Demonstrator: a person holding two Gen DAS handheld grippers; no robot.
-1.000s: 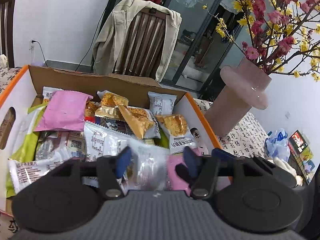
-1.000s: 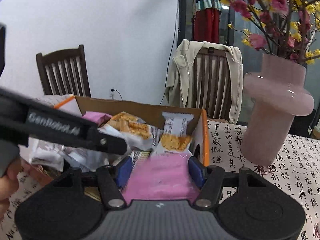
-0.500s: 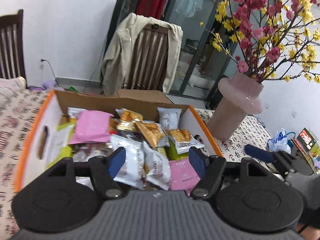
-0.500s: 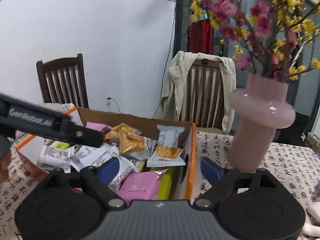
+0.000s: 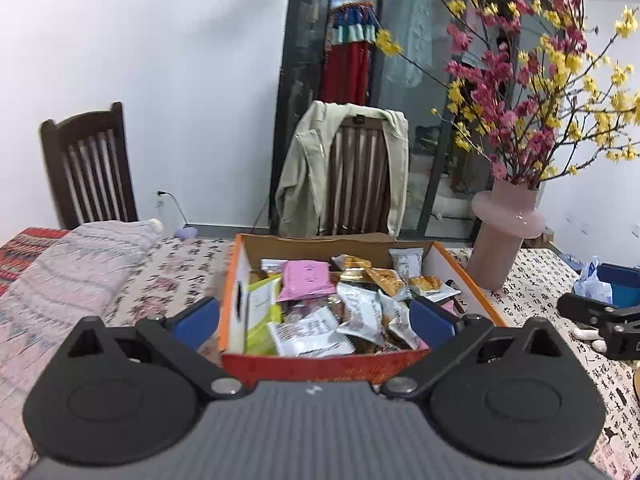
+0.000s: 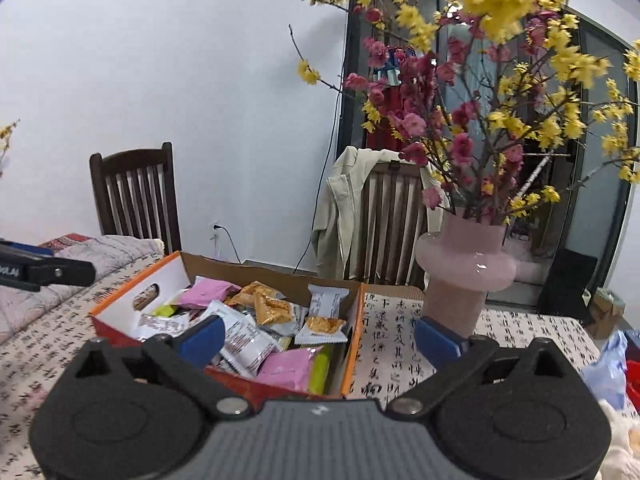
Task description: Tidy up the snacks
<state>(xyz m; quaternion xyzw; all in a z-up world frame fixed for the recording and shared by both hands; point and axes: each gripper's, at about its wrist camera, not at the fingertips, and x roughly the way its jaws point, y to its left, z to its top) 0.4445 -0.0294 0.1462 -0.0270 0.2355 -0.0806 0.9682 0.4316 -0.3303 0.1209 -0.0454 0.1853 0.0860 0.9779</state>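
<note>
Calligraphy-print tablecloth (image 6: 404,344) is seen carrying the orange snack carton (image 5: 230,284), packets (image 5: 360,312) heaped inside, left of the pink vase (image 6: 464,268); left gripper (image 5: 314,318) and right gripper (image 6: 320,338) are held wide and empty nearside, seemingly finished.

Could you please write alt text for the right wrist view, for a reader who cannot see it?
The open right hand-held gripper, holding nothing, hangs over the near corner of a cardboard box full of snack packets on a table covered by a cloth printed with black characters. A pink vase of red and yellow blossoms stands right of the box, two wooden chairs behind.
</note>
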